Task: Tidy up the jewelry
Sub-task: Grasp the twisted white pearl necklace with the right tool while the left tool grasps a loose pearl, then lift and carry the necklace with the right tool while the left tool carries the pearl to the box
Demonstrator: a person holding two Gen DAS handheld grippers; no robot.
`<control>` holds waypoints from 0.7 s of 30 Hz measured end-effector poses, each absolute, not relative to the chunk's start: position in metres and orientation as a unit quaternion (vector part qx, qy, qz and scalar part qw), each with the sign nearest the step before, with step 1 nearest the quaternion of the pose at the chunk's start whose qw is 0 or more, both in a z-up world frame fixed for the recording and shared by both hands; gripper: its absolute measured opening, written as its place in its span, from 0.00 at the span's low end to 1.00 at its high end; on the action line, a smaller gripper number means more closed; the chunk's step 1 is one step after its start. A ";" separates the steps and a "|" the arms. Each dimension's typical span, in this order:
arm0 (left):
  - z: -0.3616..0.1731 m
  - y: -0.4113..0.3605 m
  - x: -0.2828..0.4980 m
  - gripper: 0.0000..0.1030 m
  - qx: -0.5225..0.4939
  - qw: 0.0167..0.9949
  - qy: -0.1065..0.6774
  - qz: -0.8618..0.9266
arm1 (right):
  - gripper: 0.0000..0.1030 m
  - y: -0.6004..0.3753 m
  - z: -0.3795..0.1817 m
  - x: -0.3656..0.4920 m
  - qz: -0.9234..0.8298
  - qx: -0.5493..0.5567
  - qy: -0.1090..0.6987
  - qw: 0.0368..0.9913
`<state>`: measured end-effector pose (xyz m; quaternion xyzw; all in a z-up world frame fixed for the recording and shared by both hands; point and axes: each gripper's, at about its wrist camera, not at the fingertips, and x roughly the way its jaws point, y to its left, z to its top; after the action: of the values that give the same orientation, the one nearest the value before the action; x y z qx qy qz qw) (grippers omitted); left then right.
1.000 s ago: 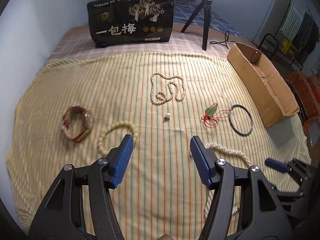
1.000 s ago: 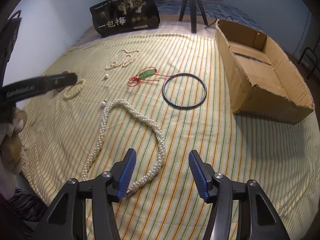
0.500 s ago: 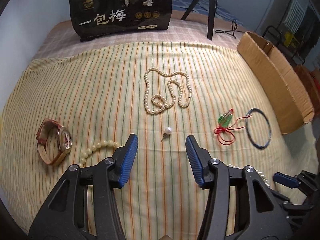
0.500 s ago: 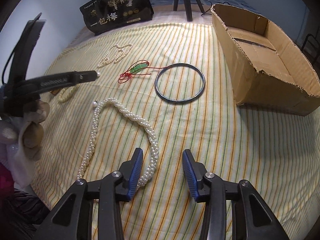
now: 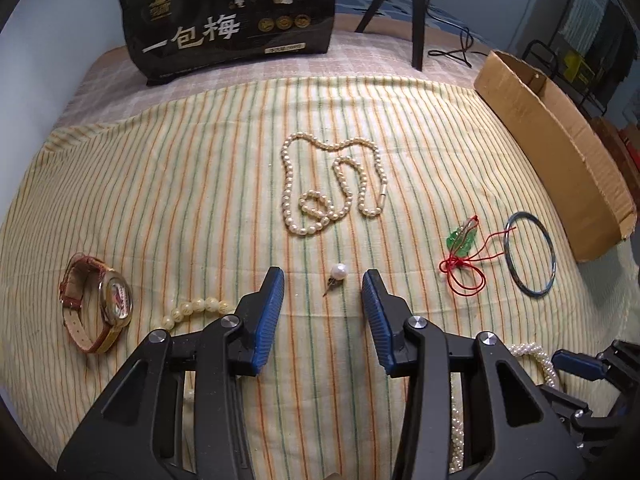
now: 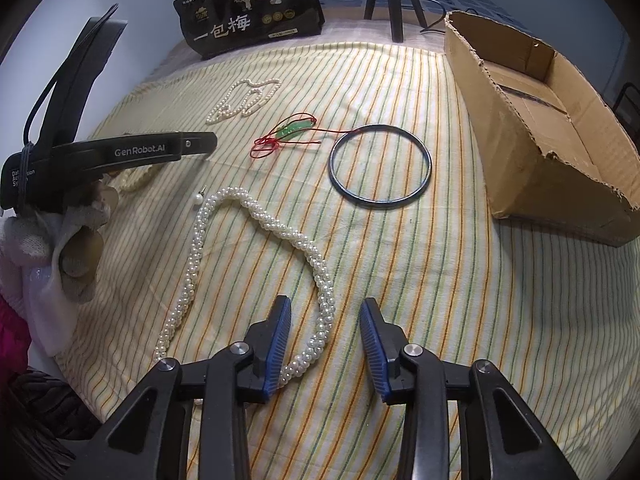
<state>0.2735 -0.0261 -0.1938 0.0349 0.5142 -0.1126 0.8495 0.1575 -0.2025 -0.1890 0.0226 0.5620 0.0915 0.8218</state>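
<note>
My left gripper point(image 5: 323, 280) is open with a single pearl earring point(image 5: 337, 272) lying between its fingertips on the striped cloth. Beyond it lies a thin pearl necklace point(image 5: 332, 184). A watch point(image 5: 98, 305) and a cream bead bracelet point(image 5: 192, 309) lie to the left. A green pendant on red cord point(image 5: 462, 242) and a dark bangle point(image 5: 530, 258) lie to the right. My right gripper point(image 6: 325, 310) is open over the near loop of a thick twisted pearl necklace point(image 6: 256, 216). The bangle point(image 6: 380, 162) and the pendant point(image 6: 294, 130) lie beyond it.
An open cardboard box point(image 6: 536, 120) stands at the right edge of the cloth. A black printed bag point(image 5: 228, 16) and a tripod point(image 5: 416, 8) stand at the back. The left gripper's body point(image 6: 108, 156) and the gloved hand holding it fill the right wrist view's left side.
My left gripper moved forward and its jaws narrowed around the pearl earring. My right gripper moved forward over the thick necklace's near loop, its jaws narrower than a second ago.
</note>
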 end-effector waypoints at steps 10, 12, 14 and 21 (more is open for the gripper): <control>-0.196 -0.031 0.275 0.14 0.056 0.852 0.507 -0.114 | 0.18 -0.194 -0.190 0.157 0.091 -0.012 0.557 0.826; -0.196 -0.030 0.274 0.10 0.057 0.853 0.506 -0.114 | 0.10 -0.193 -0.189 0.157 0.093 -0.016 0.555 0.826; -0.196 -0.030 0.274 0.07 0.056 0.853 0.506 -0.114 | 0.07 -0.193 -0.189 0.158 0.095 -0.014 0.555 0.826; -0.193 -0.025 0.271 0.07 0.047 0.854 0.506 -0.110 | 0.06 -0.204 -0.185 0.162 0.118 0.050 0.557 0.821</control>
<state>0.2708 -0.0248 -0.1928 0.0471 0.5064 -0.1097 0.8540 0.1618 -0.2045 -0.1851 0.0496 0.5569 0.1181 0.8207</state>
